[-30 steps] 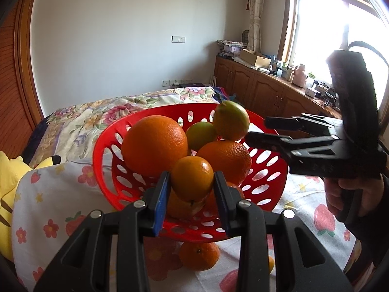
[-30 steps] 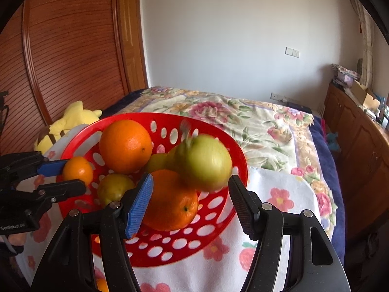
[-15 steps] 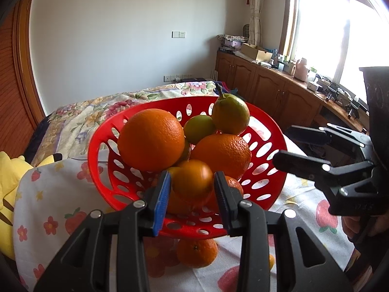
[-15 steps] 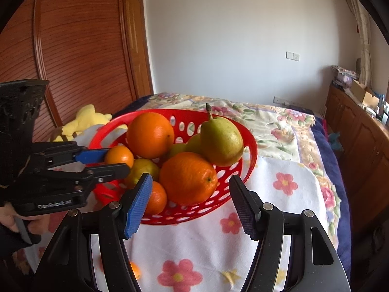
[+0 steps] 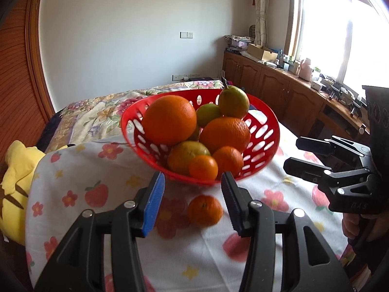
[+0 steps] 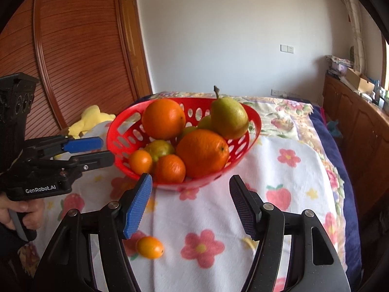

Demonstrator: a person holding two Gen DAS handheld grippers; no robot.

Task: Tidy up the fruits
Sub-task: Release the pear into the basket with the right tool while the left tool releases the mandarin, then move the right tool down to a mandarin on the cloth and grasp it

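Just past the left gripper (image 5: 193, 187), jaws just opened & empty, small orange (image 5: 203, 167) sits in basket (image 5: 267, 126), apparently untouched.

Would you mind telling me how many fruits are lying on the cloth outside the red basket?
1: a small orange on the flowered cloth just in front of the basket. Others may be hidden behind the grippers.

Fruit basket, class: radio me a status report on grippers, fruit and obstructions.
Left gripper jaws just opened, empty; right gripper open, empty. Red basket piled with oranges and a pear; one small orange loose on the cloth. Nothing blocking.
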